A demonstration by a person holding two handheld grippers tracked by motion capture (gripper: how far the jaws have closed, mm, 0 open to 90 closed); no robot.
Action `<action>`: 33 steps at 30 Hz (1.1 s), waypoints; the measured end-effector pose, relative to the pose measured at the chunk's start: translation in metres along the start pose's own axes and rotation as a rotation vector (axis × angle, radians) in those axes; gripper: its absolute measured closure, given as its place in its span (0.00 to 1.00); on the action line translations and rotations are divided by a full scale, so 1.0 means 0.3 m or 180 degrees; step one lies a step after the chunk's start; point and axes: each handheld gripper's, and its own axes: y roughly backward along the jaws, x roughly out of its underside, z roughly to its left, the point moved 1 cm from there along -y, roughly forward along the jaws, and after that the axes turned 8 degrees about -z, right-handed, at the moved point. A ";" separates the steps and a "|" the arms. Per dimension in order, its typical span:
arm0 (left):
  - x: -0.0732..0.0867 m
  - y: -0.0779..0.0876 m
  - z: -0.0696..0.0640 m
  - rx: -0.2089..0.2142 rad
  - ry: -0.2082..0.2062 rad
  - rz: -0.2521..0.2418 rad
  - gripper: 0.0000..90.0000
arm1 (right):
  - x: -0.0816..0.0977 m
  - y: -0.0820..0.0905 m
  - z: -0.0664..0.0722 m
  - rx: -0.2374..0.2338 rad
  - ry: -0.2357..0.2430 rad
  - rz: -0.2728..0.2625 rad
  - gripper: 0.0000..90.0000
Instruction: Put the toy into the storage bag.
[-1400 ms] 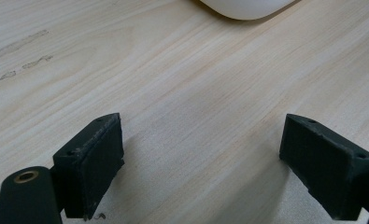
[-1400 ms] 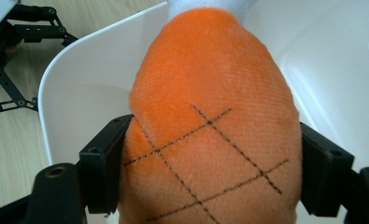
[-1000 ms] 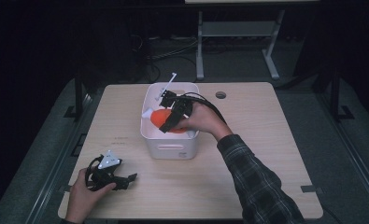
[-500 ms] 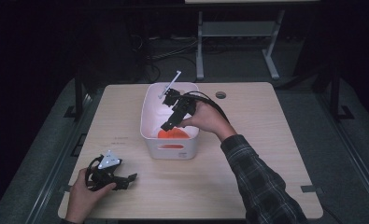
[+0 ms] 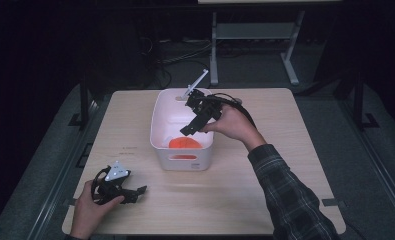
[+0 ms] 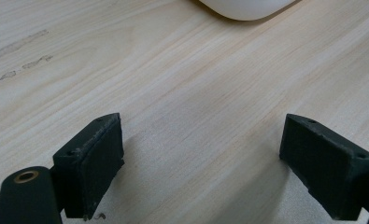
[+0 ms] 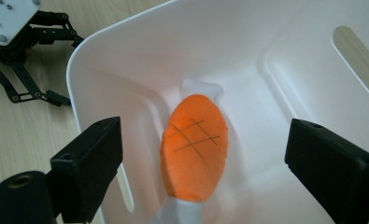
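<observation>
Jaws of the right gripper (image 7: pixel 205 154) stand released above the orange toy (image 7: pixel 195 147) in the bin (image 7: pixel 126 56); the left gripper (image 6: pixel 201 158) gapes over bare table (image 6: pixel 182 84).

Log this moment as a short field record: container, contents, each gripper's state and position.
container: white plastic bin with handle slots, on the wooden table
contents: orange plush toy with black stitched grid, lying on the bin floor
right gripper: open, empty, poised above the bin, jaws either side of the toy without touching it
left gripper: open, empty, low over the table's near left
</observation>
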 end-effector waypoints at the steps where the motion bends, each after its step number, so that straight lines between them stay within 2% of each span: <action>1: 0.000 0.000 0.000 0.0000 -0.0001 0.0003 0.14 | 0.004 0.019 -0.001 0.0019 -0.0005 -0.0026 0.12; 12: 0.000 0.000 0.000 -0.0001 -0.0003 0.0005 0.14 | 0.049 0.092 -0.011 0.0096 -0.0054 -0.0104 0.11; 26: 0.000 0.000 0.000 -0.0003 0.0001 -0.0001 0.14 | 0.147 0.198 -0.012 0.0174 -0.0131 -0.0291 0.10; 33: 0.000 0.000 0.000 -0.0004 0.0001 0.0000 0.14 | 0.192 0.230 -0.012 0.0215 -0.0152 -0.0299 0.09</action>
